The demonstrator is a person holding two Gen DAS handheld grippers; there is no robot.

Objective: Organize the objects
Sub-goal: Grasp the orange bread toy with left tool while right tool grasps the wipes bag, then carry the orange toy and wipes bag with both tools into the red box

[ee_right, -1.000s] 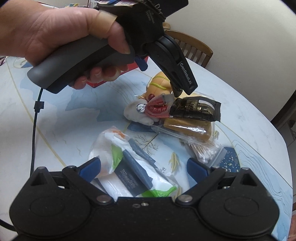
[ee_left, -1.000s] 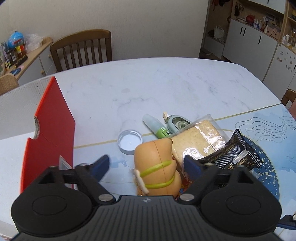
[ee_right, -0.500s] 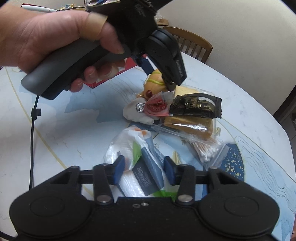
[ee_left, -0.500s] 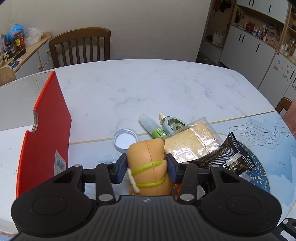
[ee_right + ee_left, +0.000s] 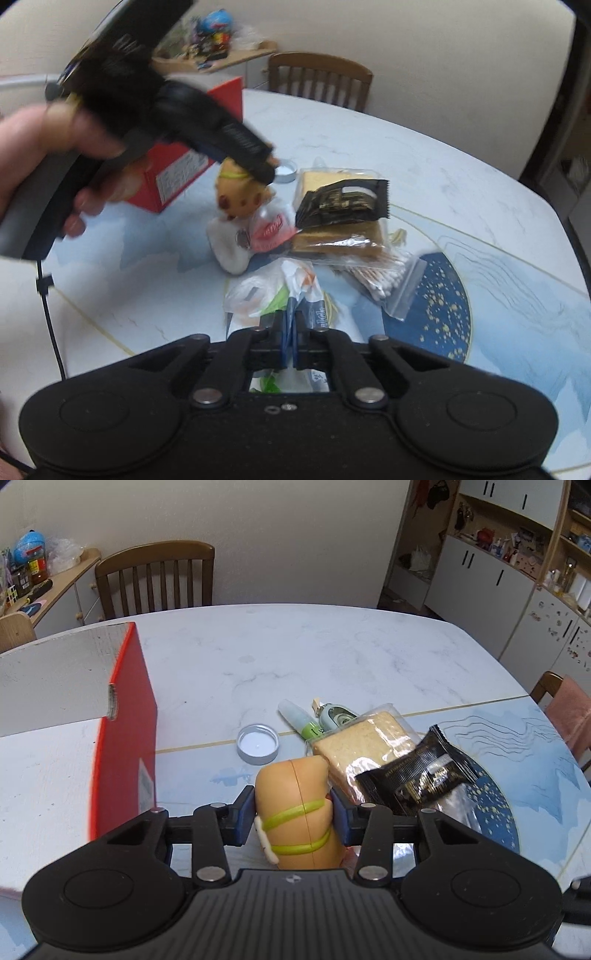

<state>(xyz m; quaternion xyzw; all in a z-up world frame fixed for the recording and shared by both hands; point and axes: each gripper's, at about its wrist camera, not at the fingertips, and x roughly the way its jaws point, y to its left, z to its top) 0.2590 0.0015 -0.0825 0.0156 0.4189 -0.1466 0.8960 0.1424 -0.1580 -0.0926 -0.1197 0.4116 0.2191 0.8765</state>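
Left wrist view, left to right: a red box (image 5: 125,734) near the table's (image 5: 332,653) left edge, then the left gripper (image 5: 293,819) closing its blue pads on the orange toy (image 5: 295,808). Right wrist view: right gripper (image 5: 291,343) pinches a plastic packet (image 5: 299,291) at the near edge.

Orange toy (image 5: 295,812), upright, green-banded

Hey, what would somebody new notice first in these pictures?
Probably the left tongs clamped on a tan toy with green bands, at the near side of a pile of packets. Next, the right tongs pinched shut on a clear plastic bag. A big red box stands at the left on the table.
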